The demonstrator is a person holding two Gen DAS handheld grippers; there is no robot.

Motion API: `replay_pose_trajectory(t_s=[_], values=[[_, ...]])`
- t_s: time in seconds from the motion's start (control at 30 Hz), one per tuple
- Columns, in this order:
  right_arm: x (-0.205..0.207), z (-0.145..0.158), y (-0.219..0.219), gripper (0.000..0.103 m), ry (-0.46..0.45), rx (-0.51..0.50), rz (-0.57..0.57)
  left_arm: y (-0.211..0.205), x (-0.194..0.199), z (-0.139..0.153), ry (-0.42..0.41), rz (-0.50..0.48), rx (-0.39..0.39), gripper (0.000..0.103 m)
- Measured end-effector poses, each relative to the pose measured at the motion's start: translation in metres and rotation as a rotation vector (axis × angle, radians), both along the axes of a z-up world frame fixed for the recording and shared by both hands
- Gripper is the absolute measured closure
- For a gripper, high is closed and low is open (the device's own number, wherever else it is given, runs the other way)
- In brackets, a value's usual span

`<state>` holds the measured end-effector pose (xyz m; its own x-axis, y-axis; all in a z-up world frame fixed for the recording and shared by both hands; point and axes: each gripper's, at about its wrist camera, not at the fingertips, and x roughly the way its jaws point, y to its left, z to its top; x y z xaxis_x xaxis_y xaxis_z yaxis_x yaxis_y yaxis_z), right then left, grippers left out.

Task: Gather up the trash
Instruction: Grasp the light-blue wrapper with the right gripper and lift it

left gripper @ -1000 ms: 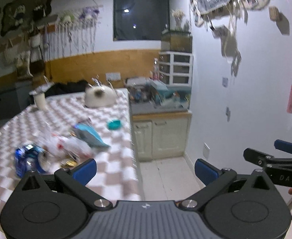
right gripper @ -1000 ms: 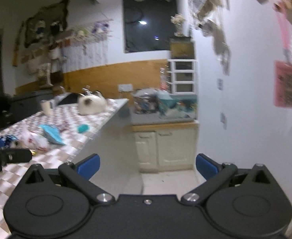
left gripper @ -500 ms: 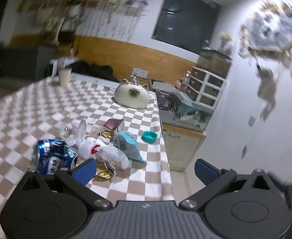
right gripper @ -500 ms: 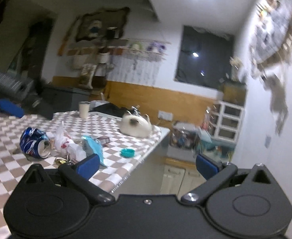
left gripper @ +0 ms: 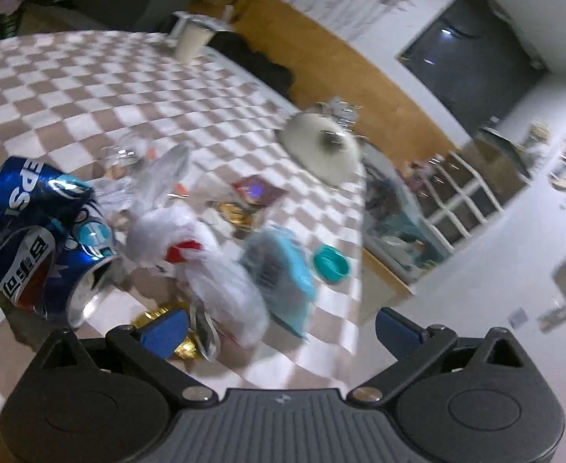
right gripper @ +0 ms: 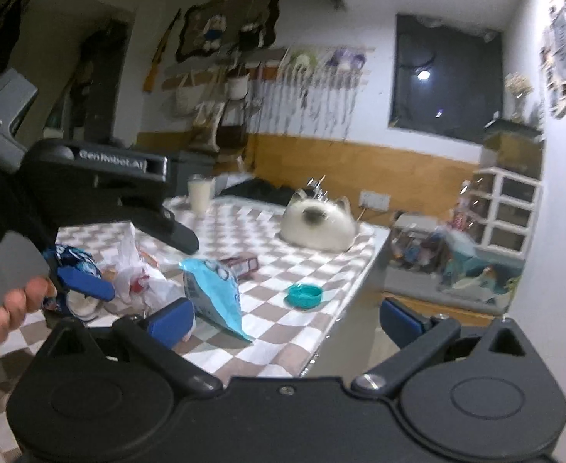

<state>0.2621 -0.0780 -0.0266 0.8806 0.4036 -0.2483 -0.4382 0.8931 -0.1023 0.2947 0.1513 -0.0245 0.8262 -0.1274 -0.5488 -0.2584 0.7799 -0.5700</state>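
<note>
The left gripper [left gripper: 279,328] hangs over the checkered table [left gripper: 90,88], its 2 blue-padded fingers [left gripper: 163,330] spread wide apart with nothing between them. The trash sits at the left and center of the left wrist view: a crushed blue Pepsi can [left gripper: 39,239] at the left edge, a crumpled white plastic bag [left gripper: 201,266] just beside it, a teal snack wrapper [left gripper: 283,270] and a teal cap [left gripper: 331,264] further right. The right gripper [right gripper: 286,318] is also spread open and empty, lower center of its own view.
</note>
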Motion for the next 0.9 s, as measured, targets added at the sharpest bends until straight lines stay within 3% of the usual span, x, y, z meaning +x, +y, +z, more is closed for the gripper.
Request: replay_pose_trajectory(t_s=[0.1, 0.27, 0.43, 0.53, 0.67, 0.9], values=[[0.025, -0.006, 0.013, 0.000, 0.027, -0.049, 0.057, 0.010, 0.011, -0.008, 0.014, 0.056, -0.009, 0.004], [0.062, -0.015, 0.031, 0.000, 0.036, -0.048, 0.116, 0.026, 0.023, -0.019, 0.012, 0.150, -0.065, 0.007], [0.080, -0.022, 0.050, 0.009, 0.061, -0.043, 0.199, 0.035, 0.029, -0.025, 0.012, 0.237, -0.084, 0.008], [0.082, -0.024, 0.065, 0.013, 0.054, -0.081, 0.245, 0.037, 0.033, -0.025, 0.018, 0.266, -0.065, 0.011], [0.089, -0.026, 0.083, 0.028, 0.063, -0.151, 0.251, 0.041, 0.035, -0.029, 0.035, 0.309, -0.049, 0.014], [0.107, -0.030, 0.101, 0.030, 0.111, -0.163, 0.277, 0.045, 0.037, -0.033, 0.037, 0.332, 0.003, 0.016]])
